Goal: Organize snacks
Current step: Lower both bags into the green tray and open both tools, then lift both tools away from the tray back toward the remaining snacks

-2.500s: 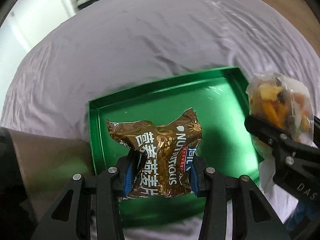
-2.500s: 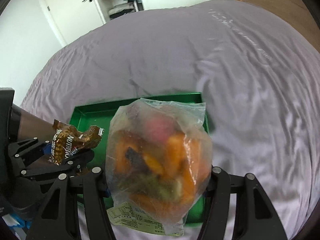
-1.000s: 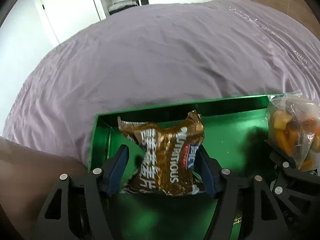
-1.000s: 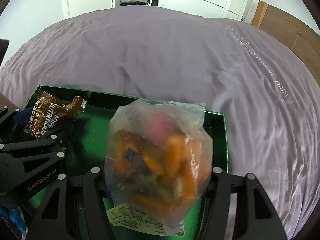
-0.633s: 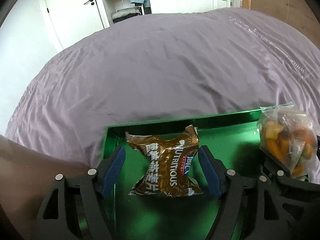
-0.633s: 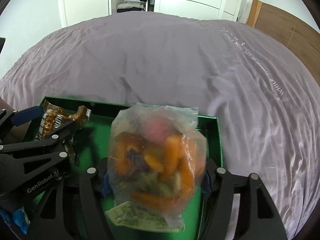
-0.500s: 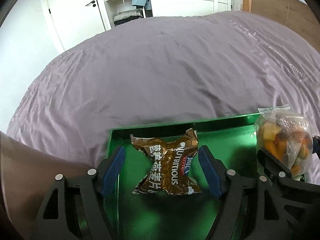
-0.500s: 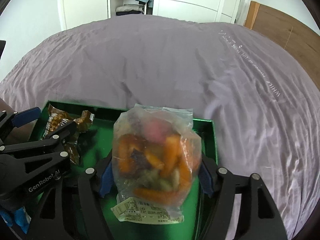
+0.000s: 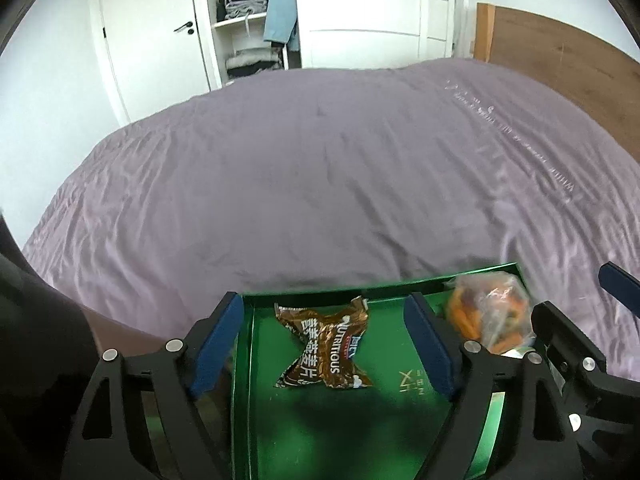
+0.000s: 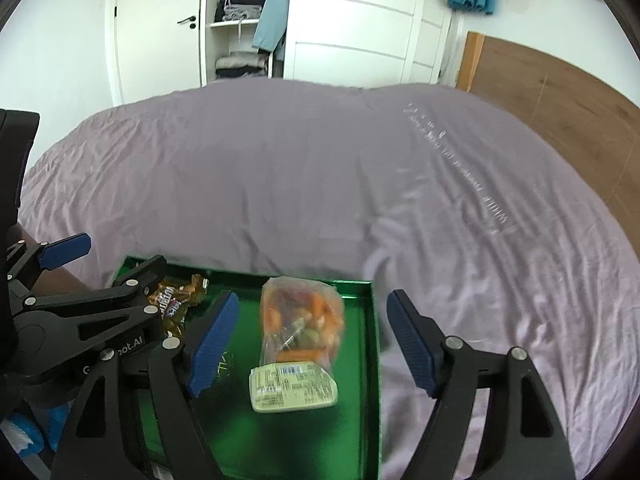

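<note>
A green tray (image 9: 380, 432) lies on the purple bed. A brown "NUTRITIOUS" snack packet (image 9: 326, 354) lies flat in its left part, also seen in the right wrist view (image 10: 176, 300). A clear bag of orange dried fruit (image 10: 302, 322) with a label lies in the tray's right part, also seen in the left wrist view (image 9: 490, 316). My left gripper (image 9: 324, 344) is open above the brown packet, not touching it. My right gripper (image 10: 310, 344) is open, raised above the clear bag, apart from it.
The purple bedspread (image 9: 320, 184) spreads out beyond the tray. A wooden headboard (image 10: 560, 96) stands at the right. White wardrobes and a door (image 10: 160, 20) line the far wall. The tray (image 10: 372, 360) has raised rims.
Both grippers opened and let go of their snacks, which now lie in the tray. Both grippers have drawn back and up from the tray.
</note>
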The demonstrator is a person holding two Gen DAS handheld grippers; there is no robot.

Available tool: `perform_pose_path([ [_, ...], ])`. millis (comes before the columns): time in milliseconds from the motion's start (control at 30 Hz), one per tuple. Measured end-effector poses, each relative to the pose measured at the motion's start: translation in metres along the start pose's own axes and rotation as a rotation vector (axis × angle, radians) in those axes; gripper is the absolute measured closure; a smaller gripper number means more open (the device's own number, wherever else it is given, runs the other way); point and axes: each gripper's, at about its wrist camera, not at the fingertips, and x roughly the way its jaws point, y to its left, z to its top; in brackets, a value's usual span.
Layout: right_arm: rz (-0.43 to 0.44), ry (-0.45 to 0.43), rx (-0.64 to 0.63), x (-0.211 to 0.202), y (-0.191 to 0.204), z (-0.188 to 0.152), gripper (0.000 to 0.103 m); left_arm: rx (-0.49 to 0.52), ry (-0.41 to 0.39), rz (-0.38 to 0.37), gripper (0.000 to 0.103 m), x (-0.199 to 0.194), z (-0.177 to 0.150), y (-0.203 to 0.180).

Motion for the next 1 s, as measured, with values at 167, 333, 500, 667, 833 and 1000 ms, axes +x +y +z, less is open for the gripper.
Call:
perform_pose_path([
  [167,-0.007,-0.029,0.021,-0.019,-0.002,0.005,0.0,0.011,-0.023,-0.008,0.025,-0.018,0.006,0.002],
  [333,-0.014,-0.043,0.035,-0.036,-0.003,0.006,0.0,0.021,-0.038,-0.014,0.025,-0.032,0.01,0.002],
  [500,-0.037,-0.049,0.051,-0.058,-0.007,0.005,0.0,0.042,-0.049,-0.039,0.025,-0.049,0.011,-0.002],
  [667,-0.069,-0.038,0.064,-0.086,-0.01,0.004,0.0,0.07,-0.067,-0.077,0.025,-0.073,0.014,-0.005],
  [833,-0.092,-0.026,0.086,-0.112,-0.01,0.002,0.0,0.096,-0.101,-0.107,0.025,-0.102,0.018,-0.005],
  [1000,-0.1,-0.044,0.106,-0.143,-0.002,0.003,0.0,0.106,-0.128,-0.124,0.023,-0.13,0.024,0.001],
])
